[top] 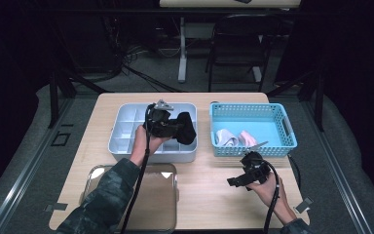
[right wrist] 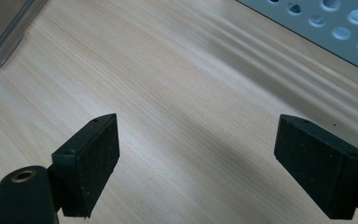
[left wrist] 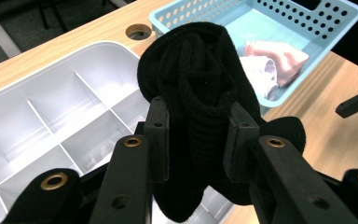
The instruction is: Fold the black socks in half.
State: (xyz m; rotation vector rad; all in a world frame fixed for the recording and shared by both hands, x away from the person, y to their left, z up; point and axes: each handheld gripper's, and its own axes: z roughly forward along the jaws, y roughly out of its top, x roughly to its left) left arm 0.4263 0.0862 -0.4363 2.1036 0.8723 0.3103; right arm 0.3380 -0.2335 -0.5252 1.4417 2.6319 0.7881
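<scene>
overhead view; two close gripper views

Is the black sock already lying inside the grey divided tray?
No, the black sock is clamped between the left gripper pads above the tray.

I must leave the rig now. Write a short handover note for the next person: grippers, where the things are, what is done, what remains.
Left gripper: shut on the black sock, held above the grey divided tray.
Right gripper: open, nothing between its pads, over bare table in front of the blue basket.
In the basket: a white sock and a pink sock.
Done: black sock picked up.
Left: probably place it in a tray compartment, then handle the other two.
</scene>
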